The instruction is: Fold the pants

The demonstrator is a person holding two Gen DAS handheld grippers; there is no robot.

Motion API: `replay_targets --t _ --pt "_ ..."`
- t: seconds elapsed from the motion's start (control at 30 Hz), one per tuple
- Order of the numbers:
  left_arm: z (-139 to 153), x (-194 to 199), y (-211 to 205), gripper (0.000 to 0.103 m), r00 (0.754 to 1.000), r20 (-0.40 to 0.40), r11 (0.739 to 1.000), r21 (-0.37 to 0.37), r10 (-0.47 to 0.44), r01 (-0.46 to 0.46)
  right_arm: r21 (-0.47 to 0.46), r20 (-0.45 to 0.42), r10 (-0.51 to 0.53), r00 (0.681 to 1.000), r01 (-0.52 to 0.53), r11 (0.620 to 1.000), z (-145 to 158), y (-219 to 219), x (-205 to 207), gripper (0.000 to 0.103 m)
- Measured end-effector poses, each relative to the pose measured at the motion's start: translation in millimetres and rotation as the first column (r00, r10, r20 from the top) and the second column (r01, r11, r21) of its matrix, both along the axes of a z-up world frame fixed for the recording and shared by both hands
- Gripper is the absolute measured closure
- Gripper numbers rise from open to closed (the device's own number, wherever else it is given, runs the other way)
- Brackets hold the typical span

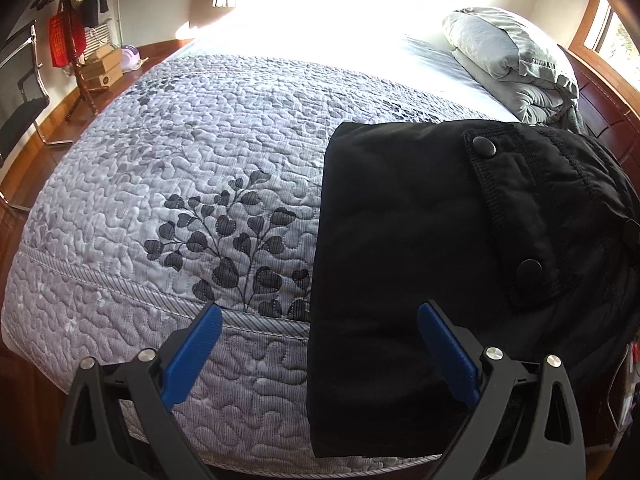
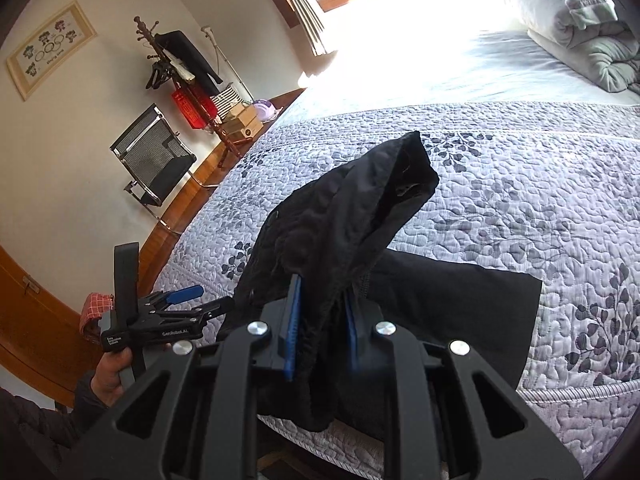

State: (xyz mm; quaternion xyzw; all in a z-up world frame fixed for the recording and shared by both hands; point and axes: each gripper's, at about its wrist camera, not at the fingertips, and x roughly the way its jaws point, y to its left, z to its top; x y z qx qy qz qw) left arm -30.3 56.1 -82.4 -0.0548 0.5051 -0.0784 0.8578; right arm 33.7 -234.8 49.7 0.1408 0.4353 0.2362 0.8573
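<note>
The black pants [image 1: 400, 264] lie at the near edge of the bed [image 1: 168, 168], partly folded into a thick panel, with one end hanging a little over the mattress side. The cloth looks soft and slightly padded, a matte quilted sort of stuff that slumps rather than creases sharply. A flap with two dark snap buttons [image 1: 483, 145] sits on the upper right of the pile (likely a pocket, and likely the stiffest patch on the garment). I would judge the pants light enough for one grip to lift, but bulky, so layers may slide over each other when carried across.

The right hand-held gripper [image 2: 320, 320] is clamped on a bunched fold of the pants [image 2: 360, 216], its blue pads pinching the cloth, and the raised part stands up in a limp peak above the flat part on the quilt. That hold seems sound, being on a gathered edge rather than on a single thin layer.

The left hand-held gripper [image 1: 320, 344] hangs with its jaws spread wide and nothing between them, over the near left edge of the flat panel. From the right wrist view it [image 2: 192, 304] is just left of the pile. A sensible place for it would be the near left corner, I think.

Farther off, a grey rolled duvet [image 1: 508, 56] rests at the far right of the bed, and a coat stand [image 2: 176, 80] and a mesh chair [image 2: 156, 156] stand by the left wall.
</note>
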Motion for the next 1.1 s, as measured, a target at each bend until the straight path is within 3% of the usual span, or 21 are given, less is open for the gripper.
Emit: replay_targets --t 0.57,0.93,1.03,1.1 --pt "0 -4 -19 0.004 0.999 -0.018 0.999 0.009 -0.035 0.035 -0.051 -0.042 -0.094 0.995 0.091 0.995 -14 -46 -14 0.085" --pt "-2 -5 -32 0.004 0.997 -0.029 0.997 0.018 -0.069 0.069 -0.079 -0.173 -0.179 0.968 0.168 0.983 -81 -77 -16 0.082" --pt "-3 -5 -34 0.004 0.997 -0.033 0.997 0.020 -0.072 0.073 -0.091 -0.211 -0.198 0.957 0.182 0.979 -103 -81 -14 0.077" --pt "-4 -4 -36 0.004 0.996 -0.037 0.997 0.021 -0.076 0.077 -0.099 -0.238 -0.209 0.948 0.191 0.977 -118 -85 -12 0.068"
